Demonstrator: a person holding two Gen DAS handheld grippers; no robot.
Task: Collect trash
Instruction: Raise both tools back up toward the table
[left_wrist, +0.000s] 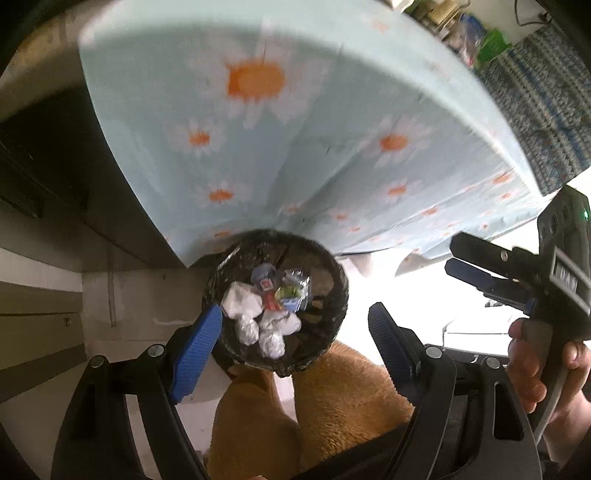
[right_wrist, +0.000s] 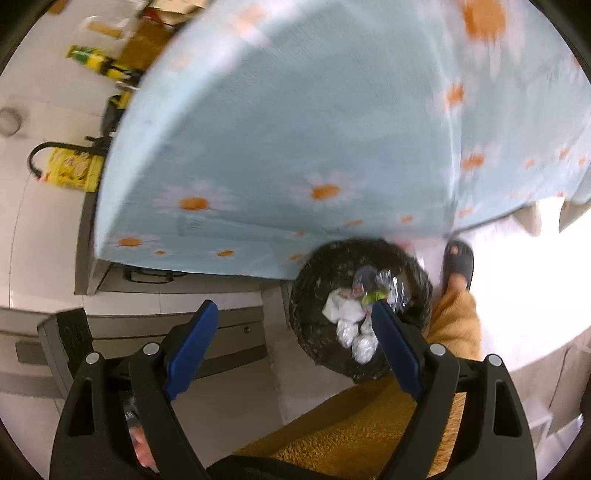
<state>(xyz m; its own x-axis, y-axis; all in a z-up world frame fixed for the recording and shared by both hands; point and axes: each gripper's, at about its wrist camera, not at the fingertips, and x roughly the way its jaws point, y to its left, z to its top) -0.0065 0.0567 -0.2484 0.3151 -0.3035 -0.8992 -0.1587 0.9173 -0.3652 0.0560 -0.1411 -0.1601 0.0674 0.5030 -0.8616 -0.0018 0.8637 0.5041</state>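
Observation:
A round black trash bin stands on the floor by the table's edge, seen from above. It holds crumpled white paper, foil balls and a clear plastic wrapper. My left gripper is open and empty, above the bin. The bin also shows in the right wrist view, with the paper and wrapper inside. My right gripper is open and empty, just left of and above the bin. In the left wrist view the right gripper appears at the right with its fingers apart.
A table with a light blue daisy cloth overhangs behind the bin. The person's orange trousers and a dark sandal are beside it. Grey cabinet drawers lie left. Yellow packages sit on the floor.

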